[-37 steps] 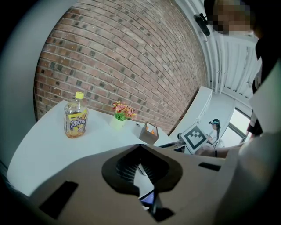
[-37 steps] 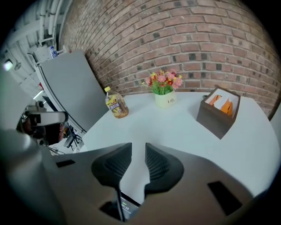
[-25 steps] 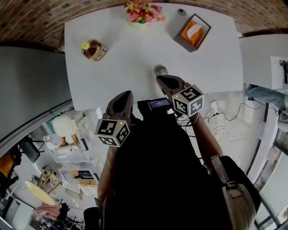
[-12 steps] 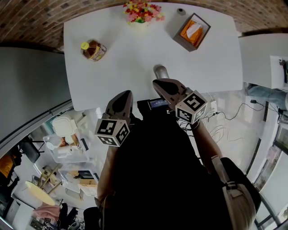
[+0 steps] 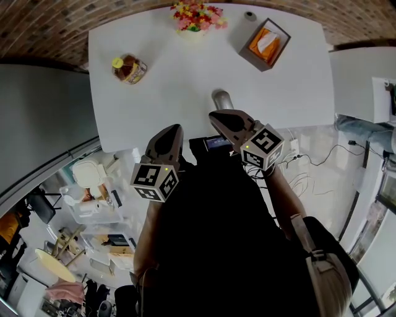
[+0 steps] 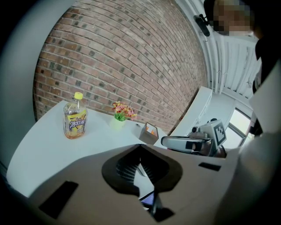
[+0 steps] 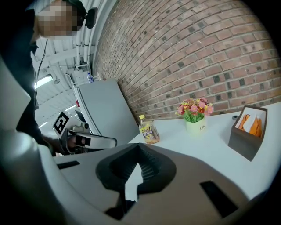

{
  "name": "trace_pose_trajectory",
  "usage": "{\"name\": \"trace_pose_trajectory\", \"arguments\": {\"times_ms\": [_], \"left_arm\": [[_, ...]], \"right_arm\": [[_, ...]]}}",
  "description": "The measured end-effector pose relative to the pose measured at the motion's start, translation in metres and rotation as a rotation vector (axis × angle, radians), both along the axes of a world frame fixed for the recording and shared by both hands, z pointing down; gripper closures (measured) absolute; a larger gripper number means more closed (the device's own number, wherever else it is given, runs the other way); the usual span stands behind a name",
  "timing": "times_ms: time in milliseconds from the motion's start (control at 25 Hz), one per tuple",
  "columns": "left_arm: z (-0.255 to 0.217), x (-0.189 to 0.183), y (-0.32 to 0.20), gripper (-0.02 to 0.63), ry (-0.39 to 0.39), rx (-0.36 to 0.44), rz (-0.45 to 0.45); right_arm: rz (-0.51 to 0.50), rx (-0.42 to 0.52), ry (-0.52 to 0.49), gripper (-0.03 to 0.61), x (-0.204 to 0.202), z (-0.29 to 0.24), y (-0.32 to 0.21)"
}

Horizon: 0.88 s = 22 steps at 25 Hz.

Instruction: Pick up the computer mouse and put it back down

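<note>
A grey computer mouse [image 5: 221,98] lies on the white table [image 5: 167,93] near its front edge. My right gripper [image 5: 214,115] hangs just short of it and slightly above, shut with nothing between its pads. The same gripper [image 7: 138,151] hides the mouse in its own view. My left gripper [image 5: 175,129] is held off the table's front edge to the left, its jaws [image 6: 140,154] together and empty. Each gripper shows in the other's view, the right gripper [image 6: 169,141] and the left gripper [image 7: 112,141].
A yellow-capped drink bottle [image 5: 129,68] stands at the table's left. A pot of flowers [image 5: 197,17], a small grey cylinder [image 5: 249,16] and a brown tissue box [image 5: 265,44] stand along the far side. A brick wall rises behind. Cluttered floor lies below the front edge.
My right gripper has lifted and drawn back a little from the mouse, which stays on the table. The left gripper has not moved.
</note>
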State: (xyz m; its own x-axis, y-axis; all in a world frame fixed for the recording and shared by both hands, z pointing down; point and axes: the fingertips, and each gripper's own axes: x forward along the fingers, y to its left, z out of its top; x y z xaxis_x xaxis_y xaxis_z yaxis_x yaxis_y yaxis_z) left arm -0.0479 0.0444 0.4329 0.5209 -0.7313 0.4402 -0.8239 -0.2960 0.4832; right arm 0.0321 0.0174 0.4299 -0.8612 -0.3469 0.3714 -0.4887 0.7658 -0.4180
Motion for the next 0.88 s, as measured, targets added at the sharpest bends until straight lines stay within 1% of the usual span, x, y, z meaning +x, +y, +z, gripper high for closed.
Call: {"name": "trace_pose_trajectory", "arguments": {"times_ms": [320, 880], "left_arm": [[-0.0002, 0.0012, -0.0012, 0.604, -0.002, -0.001, 0.007], [-0.0002, 0.0007, -0.0063, 0.604, 0.002, -0.004, 0.011]], "right_arm": [[0.003, -0.026, -0.016, 0.563, 0.0015, 0.0, -0.0013], [0.001, -0.026, -0.006, 0.563, 0.003, 0.0002, -0.0062]]}}
